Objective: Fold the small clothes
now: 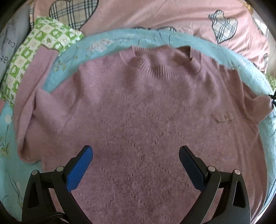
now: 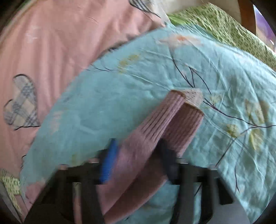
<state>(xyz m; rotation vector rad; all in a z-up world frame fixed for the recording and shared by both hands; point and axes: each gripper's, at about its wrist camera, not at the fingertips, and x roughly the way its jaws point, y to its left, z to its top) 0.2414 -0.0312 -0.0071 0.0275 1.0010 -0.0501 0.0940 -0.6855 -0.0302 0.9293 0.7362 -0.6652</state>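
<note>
A mauve knitted sweater [image 1: 138,106] lies flat and front side up on a light blue floral quilt [image 1: 107,43], ribbed collar at the far end. My left gripper [image 1: 136,153] hovers over its lower body, blue-padded fingers [image 1: 81,168] spread wide apart with nothing between them. In the right wrist view my right gripper [image 2: 138,149] is shut on the sweater's sleeve [image 2: 155,134]. The ribbed cuff [image 2: 186,106] sticks out past the fingers, doubled over above the quilt [image 2: 120,89]. That view is blurred by motion.
A pink bedspread [image 1: 155,15] with plaid heart patches lies beyond the quilt. A green and white checked cloth [image 1: 34,50] sits at the far left. Green patterned fabric [image 2: 224,25] lies at the far right of the right wrist view.
</note>
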